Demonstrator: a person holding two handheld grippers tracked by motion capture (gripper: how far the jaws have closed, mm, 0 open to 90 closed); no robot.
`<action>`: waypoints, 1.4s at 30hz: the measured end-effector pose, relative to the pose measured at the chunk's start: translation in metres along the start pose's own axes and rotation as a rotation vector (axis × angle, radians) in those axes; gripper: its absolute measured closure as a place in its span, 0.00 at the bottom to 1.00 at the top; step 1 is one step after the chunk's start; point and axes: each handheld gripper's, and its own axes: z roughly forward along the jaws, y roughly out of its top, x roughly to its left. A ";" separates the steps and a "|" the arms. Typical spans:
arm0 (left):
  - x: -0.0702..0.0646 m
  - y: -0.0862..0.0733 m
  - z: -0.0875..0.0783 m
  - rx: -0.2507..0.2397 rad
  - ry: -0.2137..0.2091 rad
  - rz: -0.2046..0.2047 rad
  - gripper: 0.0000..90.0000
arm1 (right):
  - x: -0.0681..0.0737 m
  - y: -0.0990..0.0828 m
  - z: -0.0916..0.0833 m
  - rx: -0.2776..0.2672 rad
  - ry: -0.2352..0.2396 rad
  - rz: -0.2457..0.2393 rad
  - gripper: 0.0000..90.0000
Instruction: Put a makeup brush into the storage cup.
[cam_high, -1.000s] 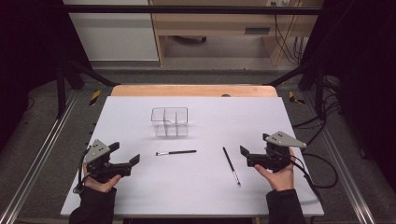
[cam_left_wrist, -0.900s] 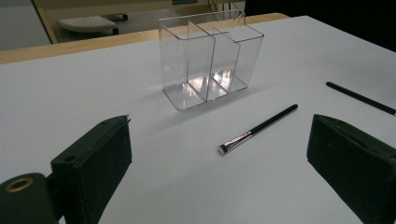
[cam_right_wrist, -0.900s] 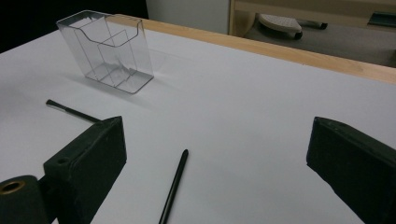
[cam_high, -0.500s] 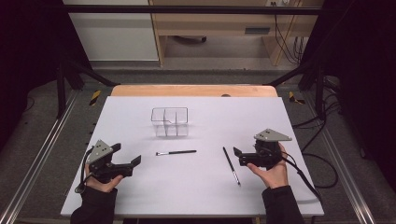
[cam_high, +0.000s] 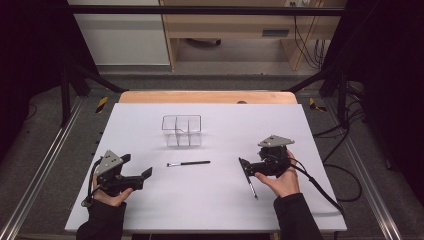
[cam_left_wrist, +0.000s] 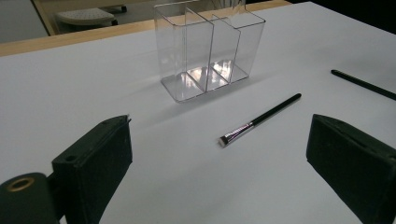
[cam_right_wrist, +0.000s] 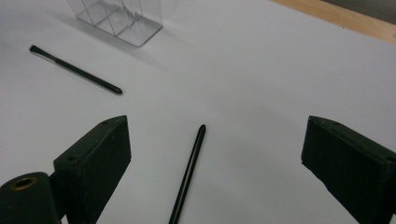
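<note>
Table: a white table top (cam_high: 210, 200) carries everything; a bare wooden strip runs along its far edge.
Organiser: a clear three-compartment organiser (cam_high: 182, 131) stands upright and empty near the middle of the far half, well apart from both grippers.
Left gripper: the left gripper (cam_high: 136, 172) rests near the front left of the table, jaws spread wide with nothing between them, aimed toward the centre brush and the organiser behind it.
Right gripper: the right gripper (cam_high: 245, 166) sits at the front right, jaws also spread wide and empty, straddling the brush nearest it in the right gripper view.
Centre brush: a thin makeup brush (cam_high: 188, 163) with black handle and silver ferrule lies flat in front of the organiser, between the two grippers and apart from each.
Near brush: a second slim black brush (cam_right_wrist: 188, 175) lies flat between the right gripper's open jaws and touches neither pad; it looks like the thing about to be picked up.
Risk, grasp: the brush is thin and flat on the surface, so jaws closing too high would likely slide over it, or roll it out sideways.
Risk, tilt: a pinch far from the handle's middle could let it swing and droop.
Risk, organiser: it looks light; a brush tip catching its rim could tip or shove it.
</note>
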 end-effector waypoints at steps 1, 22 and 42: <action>0.000 0.000 0.000 0.001 0.000 0.000 0.07 | 0.001 0.000 0.002 0.014 -0.002 -0.002 0.10; -0.003 -0.002 0.004 0.030 -0.005 0.026 0.07 | 0.009 -0.007 0.030 0.198 -0.001 -0.021 0.20; -0.004 -0.001 0.004 0.041 -0.014 0.034 0.08 | 0.017 -0.016 0.058 0.364 0.016 -0.031 0.48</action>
